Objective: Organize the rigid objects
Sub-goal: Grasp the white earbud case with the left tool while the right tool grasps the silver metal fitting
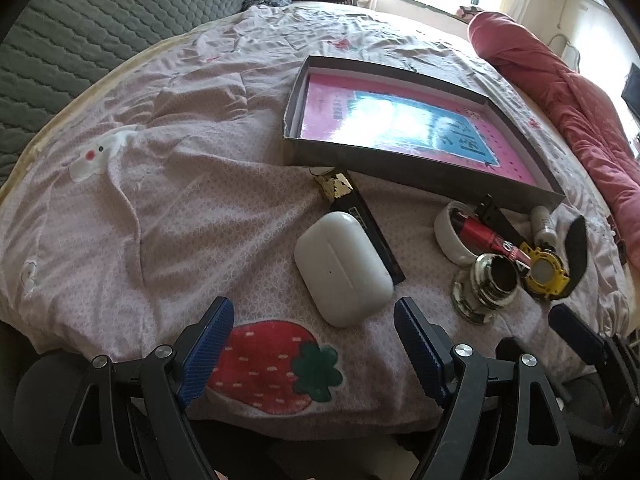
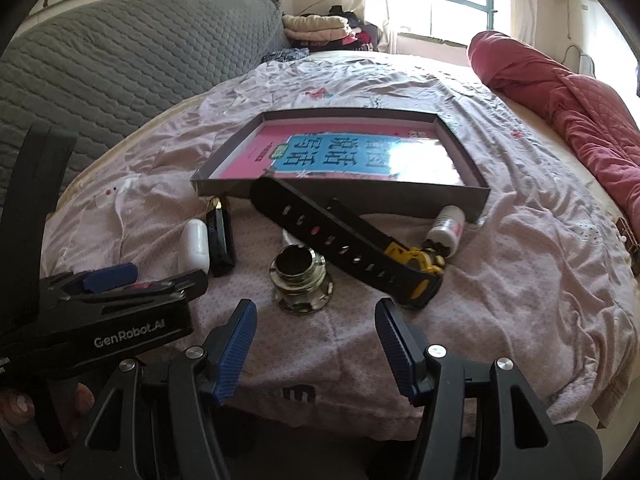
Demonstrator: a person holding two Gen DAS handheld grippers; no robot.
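While both our left gripper and right gripper hover spread wide and empty, we judge the white earbud case at twelve o'clock light, stiff, slippery, best pinched across its flat sides.

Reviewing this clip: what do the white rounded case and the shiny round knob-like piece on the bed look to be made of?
The white rounded case looks like smooth plastic: matte-gloss shell with a seam line. The shiny round knob-like piece seems to be chromed metal, possibly glass at its base: mirror-like reflections, dark hollow top. Neither is certain from looks alone.
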